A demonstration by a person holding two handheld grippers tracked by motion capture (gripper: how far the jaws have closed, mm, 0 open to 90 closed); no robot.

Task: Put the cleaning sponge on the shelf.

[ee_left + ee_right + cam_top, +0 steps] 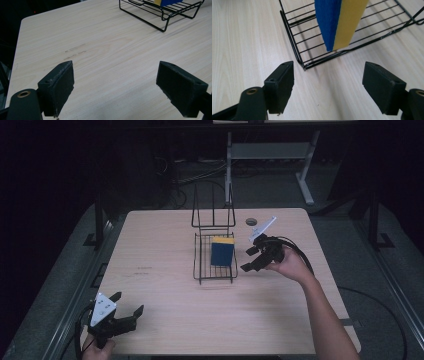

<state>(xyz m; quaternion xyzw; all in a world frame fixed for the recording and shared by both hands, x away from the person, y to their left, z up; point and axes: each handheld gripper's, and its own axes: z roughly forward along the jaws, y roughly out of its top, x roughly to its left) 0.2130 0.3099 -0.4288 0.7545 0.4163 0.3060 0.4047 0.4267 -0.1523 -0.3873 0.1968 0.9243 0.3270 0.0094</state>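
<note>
A blue and yellow sponge (222, 251) lies in a black wire rack (200, 270) at the table's middle. My right gripper (251, 259) hovers just right of the rack, held by a hand, its jaws wide open and empty. In the right gripper view the sponge (339, 22) leans on the rack's wires (294, 47) just ahead of the open gripper (328, 87). My left gripper (127, 304) rests near the table's front left corner, open and empty. The left gripper view has the open gripper (116, 85) over bare wood, with the rack (160, 15) far ahead.
The wooden table (160, 285) has faint marks (144, 271) left of the rack. A round grey grommet (251, 221) sits near the back edge. A white desk frame (305, 170) and cables stand on the dark floor beyond.
</note>
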